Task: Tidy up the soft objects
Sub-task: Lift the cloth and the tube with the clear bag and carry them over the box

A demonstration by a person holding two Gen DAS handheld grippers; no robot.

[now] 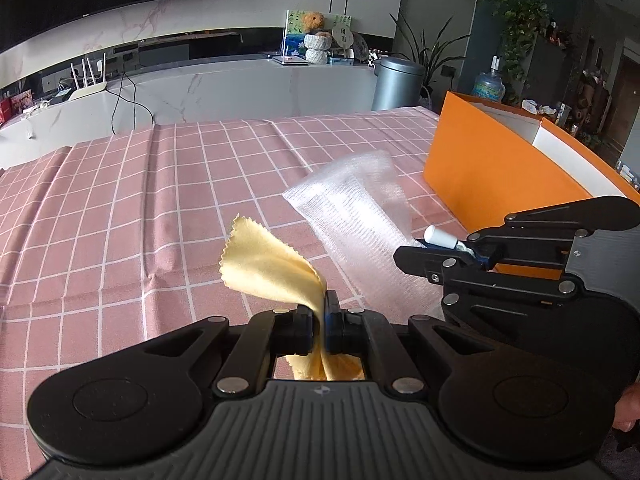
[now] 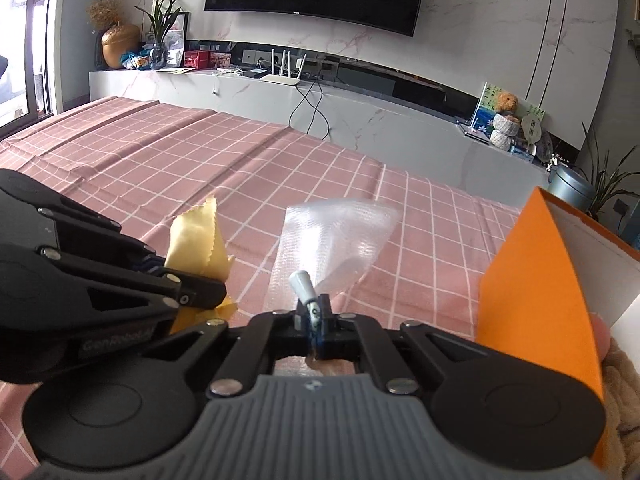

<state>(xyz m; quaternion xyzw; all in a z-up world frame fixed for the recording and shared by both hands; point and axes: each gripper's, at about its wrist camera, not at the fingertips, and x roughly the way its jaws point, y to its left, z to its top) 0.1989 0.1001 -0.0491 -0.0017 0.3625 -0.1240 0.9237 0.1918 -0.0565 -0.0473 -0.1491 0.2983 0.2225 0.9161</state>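
So the left hand-held gripper [image 1: 319,320] is clenched on a yellow cloth [image 1: 268,264] with pinked edges. One end fans up toward 11 o'clock above the jaws, and the other end pokes out below them, where the gripper's own body cuts it off. The cloth is lifted off the pink checked tabletop [image 1: 140,200].

The right hand-held gripper [image 2: 314,312] is clamped on something small: a whitish cap or nozzle [image 2: 303,285] sticks up out of the jaws, with a blue bit lower down. Can't really tell what that piece is. A sheet of clear bubble wrap [image 2: 336,236] trails away from it toward 12 o'clock. It's see-through and a bit blurred, so its edges are hard to trace, and I can't tell how much of it rests on the cloth-covered top.

At 3 o'clock in the right wrist view there's an orange box [image 2: 532,272] with a white inside, cropped by the frame. A fingertip and something beige and knitted peek out at its lower edge, mostly hidden.
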